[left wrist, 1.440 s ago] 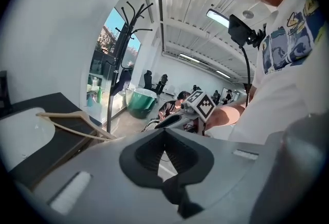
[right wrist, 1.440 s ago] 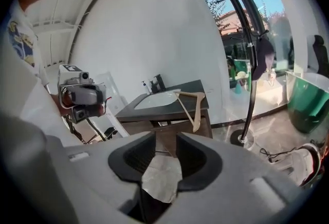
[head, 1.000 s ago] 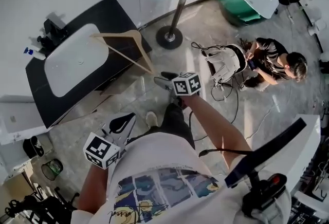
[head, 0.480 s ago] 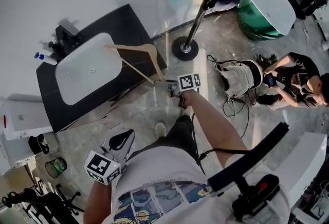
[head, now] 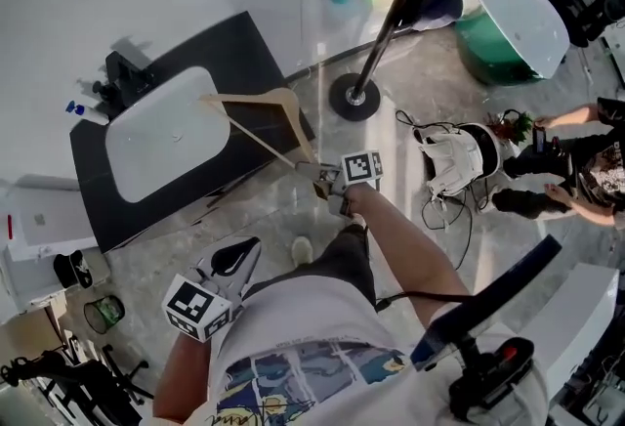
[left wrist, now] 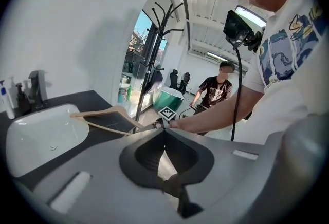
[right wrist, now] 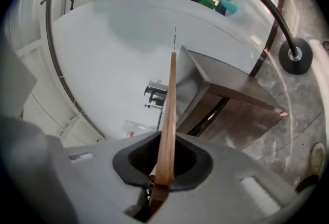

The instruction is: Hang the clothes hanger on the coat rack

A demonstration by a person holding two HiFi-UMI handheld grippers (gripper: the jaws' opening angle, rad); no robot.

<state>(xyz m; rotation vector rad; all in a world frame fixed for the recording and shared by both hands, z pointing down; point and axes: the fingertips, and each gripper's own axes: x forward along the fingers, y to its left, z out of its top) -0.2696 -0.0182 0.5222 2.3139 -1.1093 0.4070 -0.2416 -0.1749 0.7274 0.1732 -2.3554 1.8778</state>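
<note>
**Jaws clamped on the hanger, rack not yet reached**

Jaws of the right gripper (head: 318,178) are closed tight on one end of the pale wooden clothes hanger (head: 256,117). The right gripper view shows the wood wedged between them at the right gripper (right wrist: 157,193) and running straight out ahead, edge-on. The left gripper (head: 232,258) hangs low beside the person's body, well behind the action. Its jaws are pressed together on nothing, as the left gripper view shows at the left gripper (left wrist: 172,187).

Ahead and to the left of the right jaws stands the black vanity counter (head: 239,41) with its white oval basin (head: 164,143). The hanger's far end reaches out over the counter's near corner, and I cannot tell whether it touches. Ahead and to the right of those jaws rises the black metal coat rack (head: 389,16) on its round base. It is near the hanger but apart from it. The hanger's thin metal hook (right wrist: 175,38) sits at the far end of the wood from the jaws.

By my reading the carry is in hand: the hanger is gripped, and hanging is not yet done. The next move calls for swinging the hanger right and raising it to an arm of the rack, with the hook turned to drop over it. Because the grip is at one end, the free end may sag or twist.
</note>
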